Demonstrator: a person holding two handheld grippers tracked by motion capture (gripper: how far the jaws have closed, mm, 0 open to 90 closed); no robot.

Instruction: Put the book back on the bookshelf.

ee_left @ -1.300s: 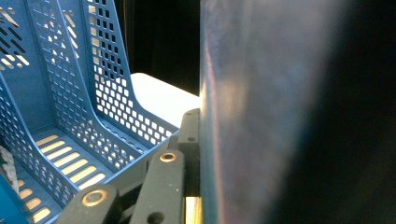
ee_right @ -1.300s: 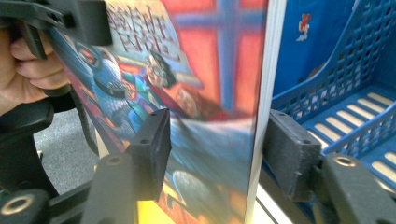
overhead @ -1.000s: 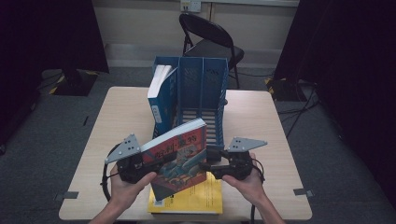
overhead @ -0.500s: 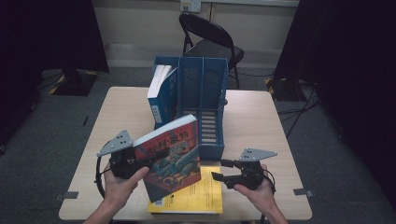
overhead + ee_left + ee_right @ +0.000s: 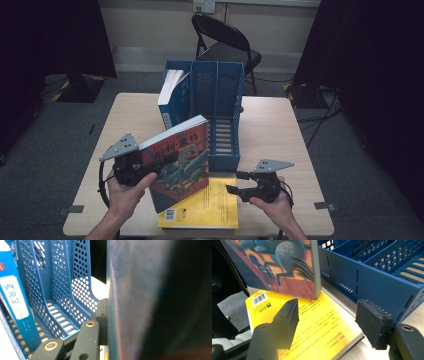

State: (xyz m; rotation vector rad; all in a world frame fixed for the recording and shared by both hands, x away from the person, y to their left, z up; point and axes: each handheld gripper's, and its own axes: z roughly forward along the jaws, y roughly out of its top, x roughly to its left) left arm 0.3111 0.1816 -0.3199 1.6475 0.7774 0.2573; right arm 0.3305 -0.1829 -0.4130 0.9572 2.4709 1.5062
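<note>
Red-covered book now hangs from the left gripper alone; the right gripper, just spread, hovers empty at four o'clock.

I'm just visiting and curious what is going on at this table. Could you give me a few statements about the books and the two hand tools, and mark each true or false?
1. The left gripper holds the red book off the table. True.
2. The right gripper is clamped on the yellow book. False: its jaws are open, with nothing between them.
3. The yellow book lies flat on the table. True.
4. All three slots of the blue file rack hold books. False: just a blue book in its left slot.
</note>
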